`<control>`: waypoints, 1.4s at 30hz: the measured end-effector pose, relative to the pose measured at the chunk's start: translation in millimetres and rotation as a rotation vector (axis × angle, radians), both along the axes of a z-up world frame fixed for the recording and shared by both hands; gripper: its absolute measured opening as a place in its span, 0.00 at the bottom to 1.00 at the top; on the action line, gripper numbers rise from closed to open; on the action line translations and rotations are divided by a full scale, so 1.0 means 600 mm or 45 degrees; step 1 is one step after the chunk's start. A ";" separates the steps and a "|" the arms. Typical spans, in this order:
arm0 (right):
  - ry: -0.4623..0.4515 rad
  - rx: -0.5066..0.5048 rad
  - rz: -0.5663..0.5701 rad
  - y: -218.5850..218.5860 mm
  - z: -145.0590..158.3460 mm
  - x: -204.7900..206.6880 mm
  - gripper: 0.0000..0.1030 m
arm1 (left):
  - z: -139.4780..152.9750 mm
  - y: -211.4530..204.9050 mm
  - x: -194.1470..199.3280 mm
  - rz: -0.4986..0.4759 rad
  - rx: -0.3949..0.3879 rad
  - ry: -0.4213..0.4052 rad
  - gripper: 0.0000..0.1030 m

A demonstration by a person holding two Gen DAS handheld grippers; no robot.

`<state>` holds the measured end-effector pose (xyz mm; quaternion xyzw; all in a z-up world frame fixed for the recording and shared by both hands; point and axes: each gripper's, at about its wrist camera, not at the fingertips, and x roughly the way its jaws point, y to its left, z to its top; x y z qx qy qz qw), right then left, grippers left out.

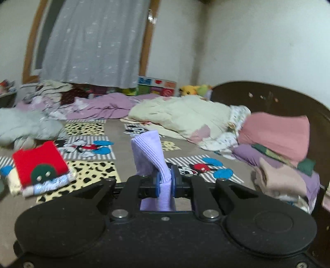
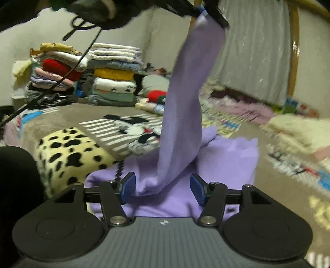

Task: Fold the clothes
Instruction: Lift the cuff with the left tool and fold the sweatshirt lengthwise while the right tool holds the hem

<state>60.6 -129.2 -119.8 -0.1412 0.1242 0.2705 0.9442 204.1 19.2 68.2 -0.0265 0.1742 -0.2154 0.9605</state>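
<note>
A lilac garment (image 2: pixel 222 165) lies on the cartoon-print bedspread (image 2: pixel 86 117). One sleeve (image 2: pixel 185 99) rises from it, pulled up to my left gripper (image 2: pixel 203 13) at the top of the right wrist view. In the left wrist view the ribbed lilac cuff (image 1: pixel 147 152) sticks up between the blue pads, with my left gripper (image 1: pixel 166 181) shut on it. My right gripper (image 2: pixel 163 186) hovers open just above the garment, its blue pads (image 2: pixel 129 185) on either side of the sleeve's base without pinching it.
Stacks of folded clothes (image 2: pixel 111 82) stand at the back left. A folded red sweater (image 1: pixel 39 162) lies on the bed. Crumpled quilts (image 1: pixel 181 115), a pink pillow (image 1: pixel 278 134) and a dark headboard (image 1: pixel 268 96) are at the right. A grey curtain (image 1: pixel 97 41) hangs behind.
</note>
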 end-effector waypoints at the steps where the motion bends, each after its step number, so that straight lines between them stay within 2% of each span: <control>1: -0.072 -0.008 0.008 0.002 0.007 -0.011 0.57 | -0.001 -0.004 0.007 -0.011 0.011 0.006 0.08; 3: -0.199 -0.026 0.073 0.011 0.020 -0.034 0.57 | -0.003 -0.006 0.025 -0.036 0.033 0.022 0.08; 6: -0.240 -0.100 0.218 0.042 0.014 -0.055 0.57 | -0.007 -0.010 0.048 -0.060 0.079 0.038 0.08; 10: -0.169 -0.212 0.350 0.089 -0.014 -0.055 0.58 | -0.008 -0.017 0.081 -0.092 0.130 0.038 0.08; 15: -0.023 -0.330 0.341 0.119 -0.045 -0.035 0.62 | -0.026 0.005 0.123 -0.097 0.102 0.065 0.08; 17: -0.007 -0.365 0.344 0.123 -0.052 -0.037 0.64 | -0.039 0.017 0.141 -0.091 0.093 0.084 0.08; 20: 0.006 -0.404 0.358 0.129 -0.064 -0.049 0.73 | -0.067 0.041 0.179 -0.063 0.072 0.129 0.08; 26: -0.018 -0.496 0.361 0.140 -0.076 -0.058 0.75 | -0.146 0.089 0.250 0.031 -0.025 0.286 0.08; 27: -0.024 -0.486 0.366 0.139 -0.073 -0.059 0.75 | -0.156 0.092 0.257 0.038 -0.029 0.310 0.08; 28: -0.032 -0.473 0.373 0.138 -0.068 -0.061 0.74 | -0.158 0.097 0.258 0.025 -0.075 0.308 0.08; 30: -0.089 -0.385 0.402 0.125 -0.044 -0.073 0.70 | -0.156 0.110 0.250 -0.024 -0.199 0.280 0.08; 34: -0.203 -0.188 0.366 0.091 0.005 -0.086 0.70 | -0.135 0.122 0.218 -0.135 -0.318 0.206 0.08; 37: -0.180 -0.059 0.278 0.062 0.020 -0.055 0.70 | -0.106 0.110 0.197 -0.221 -0.295 0.160 0.08; 41: -0.050 0.274 0.111 -0.026 0.059 0.025 0.69 | -0.064 0.097 0.151 -0.374 -0.281 0.045 0.08; 42: -0.035 0.319 0.082 -0.049 0.066 0.043 0.69 | -0.055 0.095 0.139 -0.418 -0.281 0.016 0.08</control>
